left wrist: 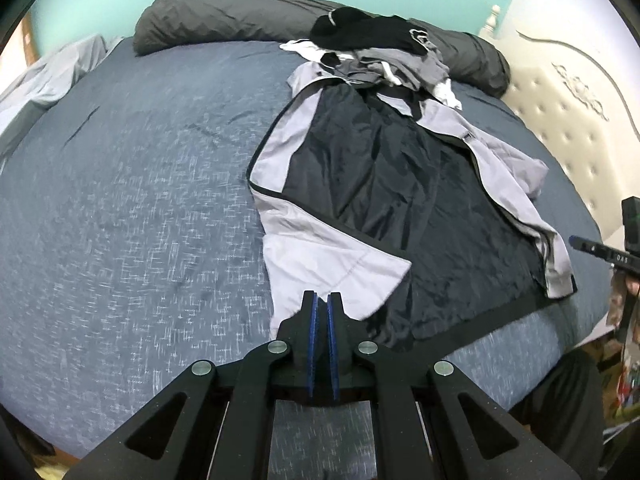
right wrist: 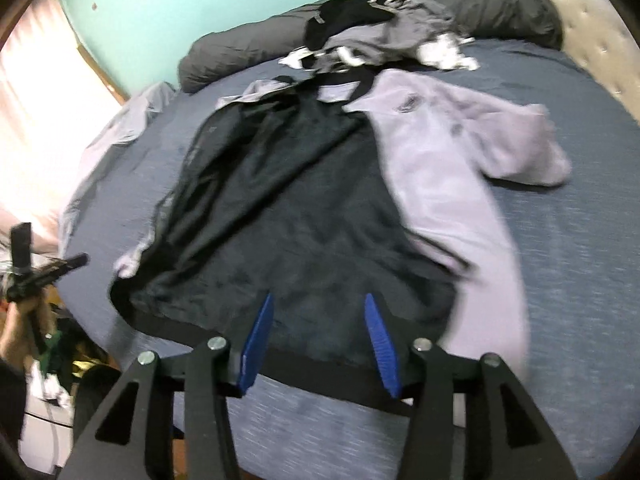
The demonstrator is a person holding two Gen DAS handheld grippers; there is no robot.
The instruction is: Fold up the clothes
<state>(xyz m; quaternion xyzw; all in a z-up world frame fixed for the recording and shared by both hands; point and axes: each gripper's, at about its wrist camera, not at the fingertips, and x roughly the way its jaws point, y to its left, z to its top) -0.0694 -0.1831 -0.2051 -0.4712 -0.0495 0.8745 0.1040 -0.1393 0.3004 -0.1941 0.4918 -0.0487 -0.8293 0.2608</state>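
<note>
Open jacket [left wrist: 392, 184] on bed [left wrist: 140, 200], left gripper [left wrist: 322, 300] jaws closed, empty

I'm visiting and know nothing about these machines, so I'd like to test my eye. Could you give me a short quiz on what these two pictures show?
1. True or false: the jacket lies spread open on the bed, dark lining up.
2. What sits beyond the jacket's collar? A) a stack of books B) a pile of clothes C) a lamp
3. Fill in: the left claw is ____ while the right claw is ____.

Key
1. True.
2. B; it rests against the dark bolster.
3. Shut; open. The left claw's pads are together at the pale front panel's corner; the right claw's pads stand apart above the hem.
</note>
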